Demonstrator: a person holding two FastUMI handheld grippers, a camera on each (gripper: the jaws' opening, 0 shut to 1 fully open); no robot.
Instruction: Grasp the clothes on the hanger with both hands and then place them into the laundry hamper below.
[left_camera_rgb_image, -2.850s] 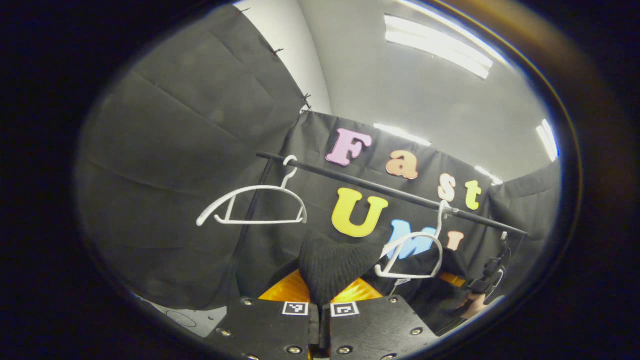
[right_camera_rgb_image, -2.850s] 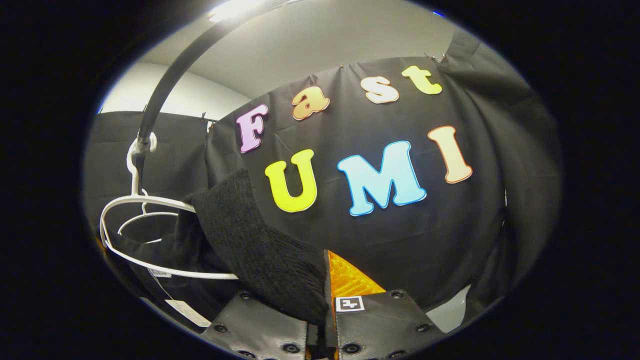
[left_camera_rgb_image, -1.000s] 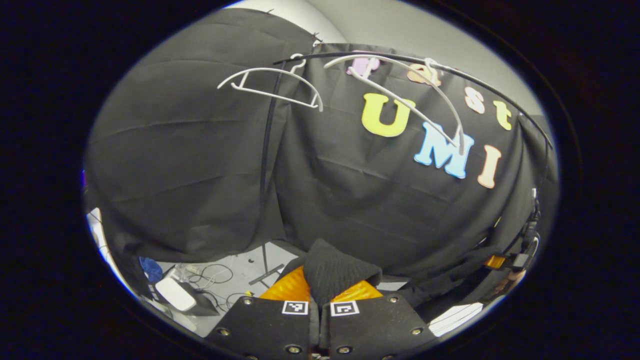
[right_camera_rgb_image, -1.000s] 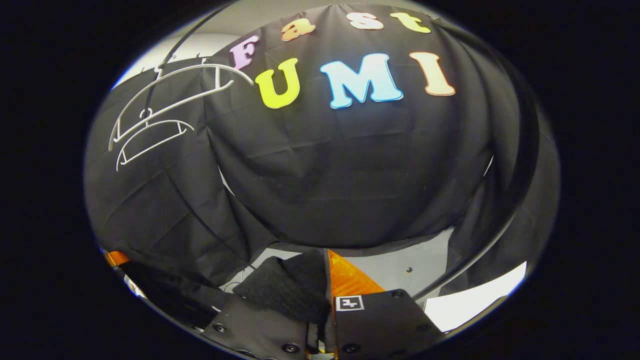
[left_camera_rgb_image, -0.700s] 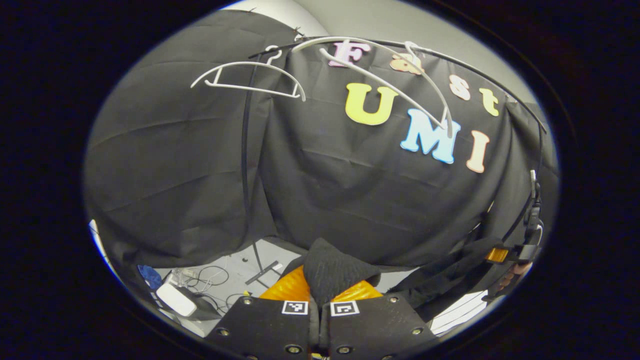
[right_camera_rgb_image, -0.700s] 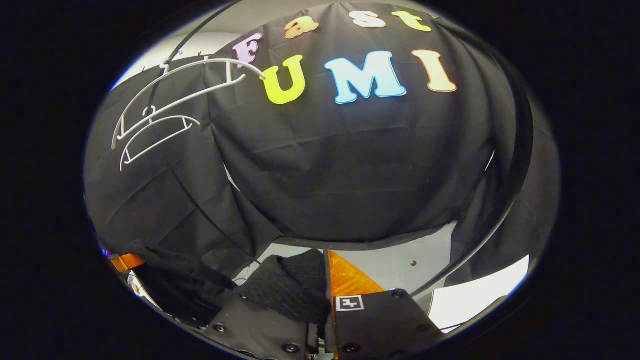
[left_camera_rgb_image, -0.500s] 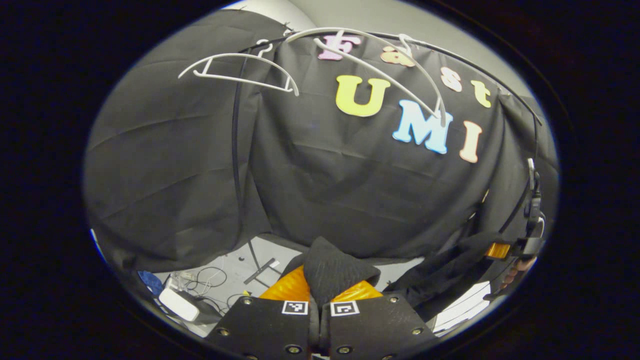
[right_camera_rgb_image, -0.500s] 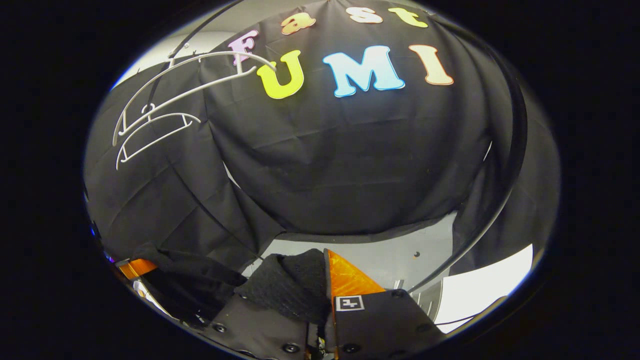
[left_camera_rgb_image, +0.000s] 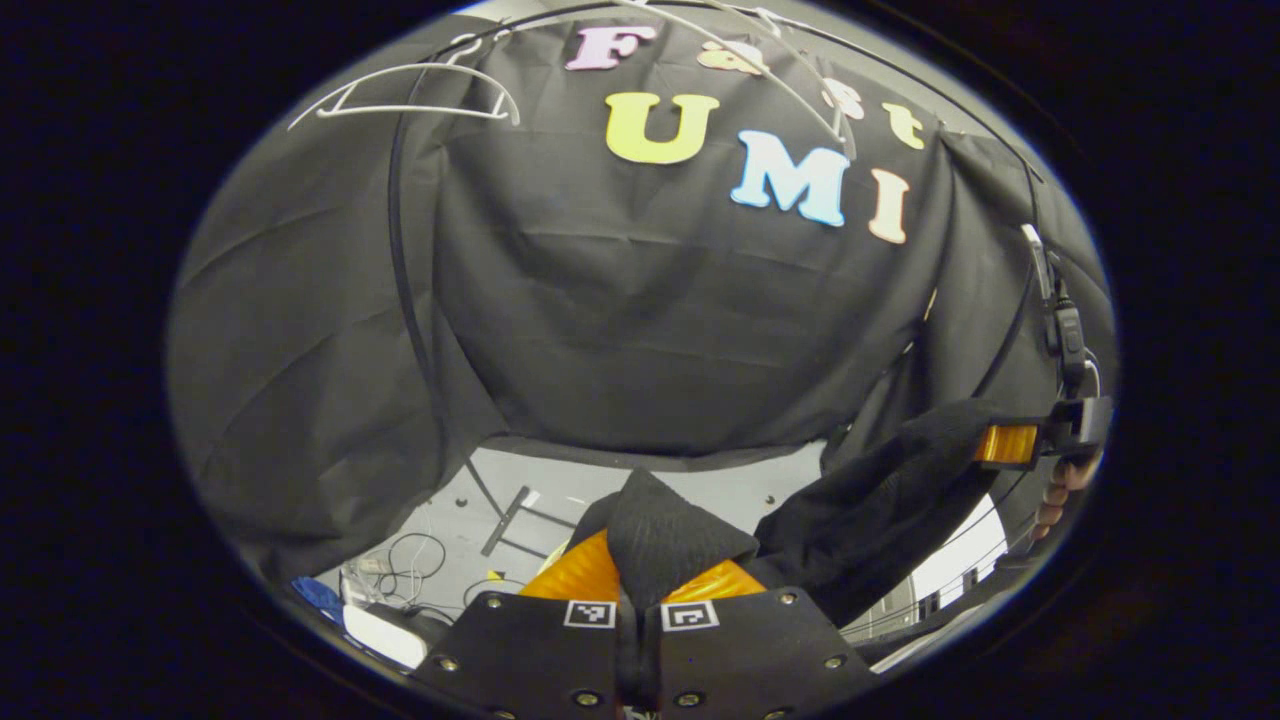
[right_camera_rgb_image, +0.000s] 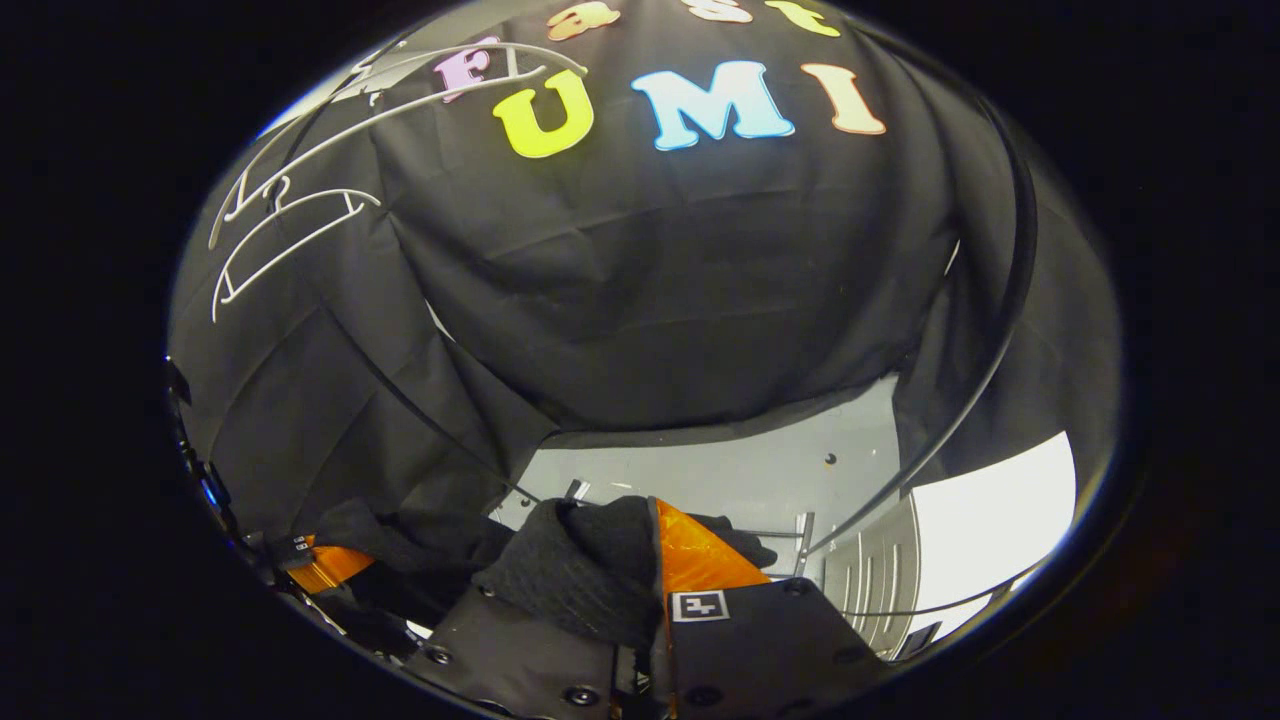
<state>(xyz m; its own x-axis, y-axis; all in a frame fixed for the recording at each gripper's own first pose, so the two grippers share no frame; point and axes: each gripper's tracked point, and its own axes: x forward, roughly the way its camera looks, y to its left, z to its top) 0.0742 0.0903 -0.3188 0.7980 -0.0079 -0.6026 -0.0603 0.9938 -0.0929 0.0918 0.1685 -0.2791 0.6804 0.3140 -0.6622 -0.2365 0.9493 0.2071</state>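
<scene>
Left gripper (left_camera_rgb_image: 640, 590): closed on a fold of the black knit garment (left_camera_rgb_image: 670, 535); the cloth bunches up between both fingers in the left gripper view.
Right gripper (right_camera_rgb_image: 650, 600): closed on another part of the same garment (right_camera_rgb_image: 590, 570); knit cloth sits against the inner face of its fingers. In the left gripper view this gripper (left_camera_rgb_image: 1040, 440) shows far off at the right edge, with a hand (left_camera_rgb_image: 1060, 490) behind it.
Garment position: off the hangers, hanging in the air between the two grippers, low down near the floor (left_camera_rgb_image: 560, 490).
Garment axis: stretched sideways from one gripper to the other; the span sags a little in the middle.
Hangers: two white hangers (right_camera_rgb_image: 290, 225) on the black rail (left_camera_rgb_image: 400, 260), both bare, high above the garment.
Hamper: pale slatted wall (right_camera_rgb_image: 880, 590) at the lower right of the right gripper view, below the garment; its inside can't be made out.
Writing: square black-and-white markers (left_camera_rgb_image: 590, 614) on the gripper bodies; small tag on the far gripper too small to read.
Floor clutter: cables (left_camera_rgb_image: 420, 555) and a white box (left_camera_rgb_image: 385, 635) at lower left.
</scene>
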